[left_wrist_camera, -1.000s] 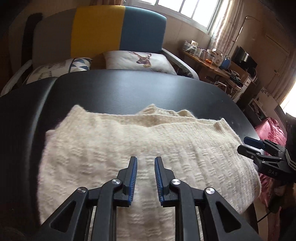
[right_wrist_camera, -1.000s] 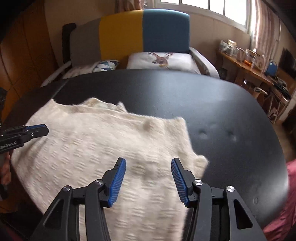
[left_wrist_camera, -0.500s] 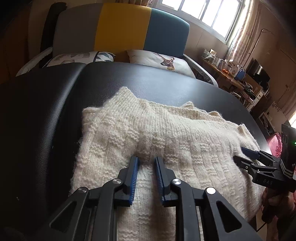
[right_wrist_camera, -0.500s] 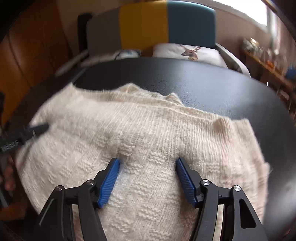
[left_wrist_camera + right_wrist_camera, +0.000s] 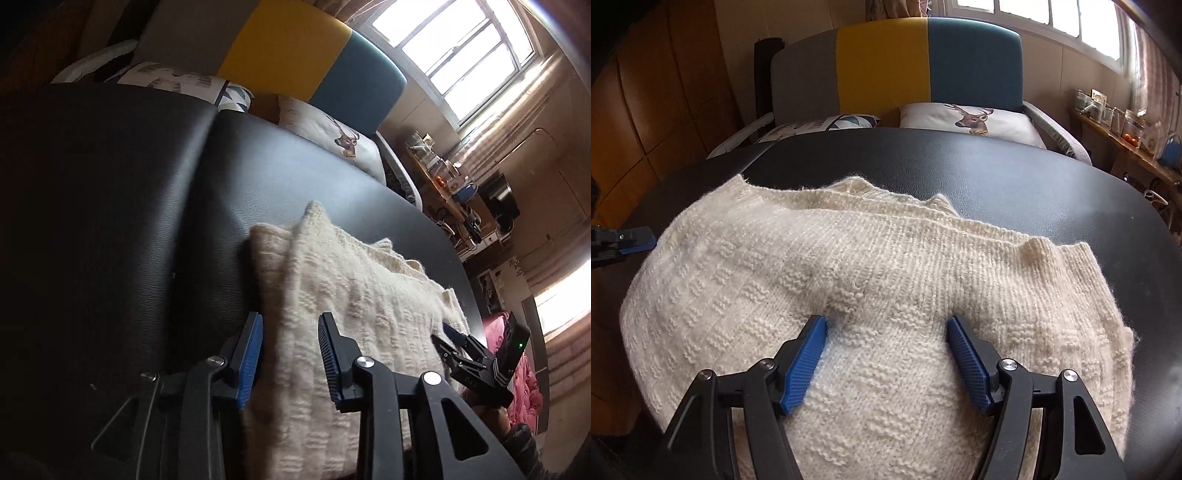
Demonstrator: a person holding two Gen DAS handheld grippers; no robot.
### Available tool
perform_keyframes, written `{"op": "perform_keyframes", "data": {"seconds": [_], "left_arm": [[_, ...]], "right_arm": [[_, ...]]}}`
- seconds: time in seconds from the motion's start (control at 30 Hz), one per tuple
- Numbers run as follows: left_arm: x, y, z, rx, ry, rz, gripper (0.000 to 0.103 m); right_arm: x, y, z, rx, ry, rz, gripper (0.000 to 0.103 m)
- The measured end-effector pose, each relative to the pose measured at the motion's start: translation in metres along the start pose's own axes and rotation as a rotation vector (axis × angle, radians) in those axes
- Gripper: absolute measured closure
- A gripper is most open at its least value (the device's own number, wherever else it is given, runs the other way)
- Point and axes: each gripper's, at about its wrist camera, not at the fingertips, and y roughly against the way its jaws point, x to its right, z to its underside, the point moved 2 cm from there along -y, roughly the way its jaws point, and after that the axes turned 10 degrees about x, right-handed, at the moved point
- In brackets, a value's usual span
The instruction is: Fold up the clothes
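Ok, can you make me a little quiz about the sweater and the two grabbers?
1. True or false: the cream sweater lies on a black table.
2. Which gripper straddles the sweater's side edge, one finger over bare table? A) left gripper B) right gripper
3. What animal is on the white pillow behind the table?

Key:
1. True.
2. A. The right gripper hangs over the middle of the knit. Both have just been opening, and neither pinches the fabric.
3. A deer.

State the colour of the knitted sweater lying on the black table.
Cream, with a raised block-knit texture; the sweater shows best in the right wrist view.
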Motion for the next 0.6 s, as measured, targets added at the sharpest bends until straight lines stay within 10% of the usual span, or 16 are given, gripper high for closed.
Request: {"op": "perform_keyframes", "data": {"seconds": [0.3,0.6], "left_arm": [[-0.022,-0.048,-0.004,-0.174,0.105,0.158,0.058],[-0.008,-0.082,-0.02,-0.189,0.005,0.221,0.047]], "right_arm": [[0.0,0.001,0.001,0.01,-0.001,-0.007,0.032],[0.002,0.001,0.001,0.023,-0.008,-0.019,0.029]]}}
